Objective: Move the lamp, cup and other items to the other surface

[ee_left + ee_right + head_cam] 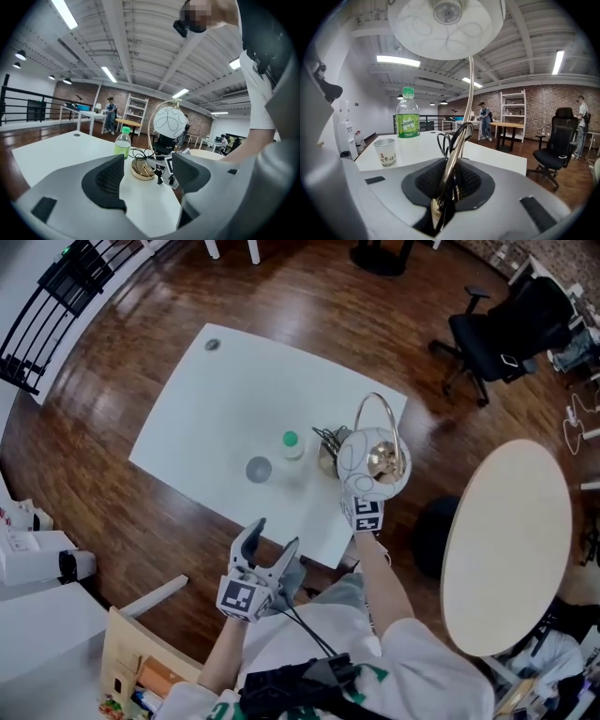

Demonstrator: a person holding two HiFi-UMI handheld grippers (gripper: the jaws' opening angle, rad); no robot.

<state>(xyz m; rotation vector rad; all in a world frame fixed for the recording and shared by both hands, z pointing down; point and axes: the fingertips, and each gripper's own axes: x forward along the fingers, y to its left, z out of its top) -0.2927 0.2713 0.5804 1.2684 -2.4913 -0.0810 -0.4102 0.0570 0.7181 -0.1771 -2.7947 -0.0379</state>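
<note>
A lamp with a white globe shade [373, 463] and a thin gold arc stem stands at the white table's [216, 399] near right corner. My right gripper [357, 488] is shut on the gold stem [457, 150], with the shade [445, 23] right above the jaws. The lamp's black cable [449, 136] is coiled by the stem. Left of the lamp stand a green-capped bottle [292, 444] and a paper cup [259, 470]. My left gripper [274, 533] hangs open and empty just off the table's near edge, pointing at the lamp's base [140, 169].
A round beige table [511, 540] stands to the right, across a gap of wooden floor. A black office chair [497, 329] is at the far right. A small dark disc [212, 345] lies near the white table's far corner. White furniture and a wooden box sit at the lower left.
</note>
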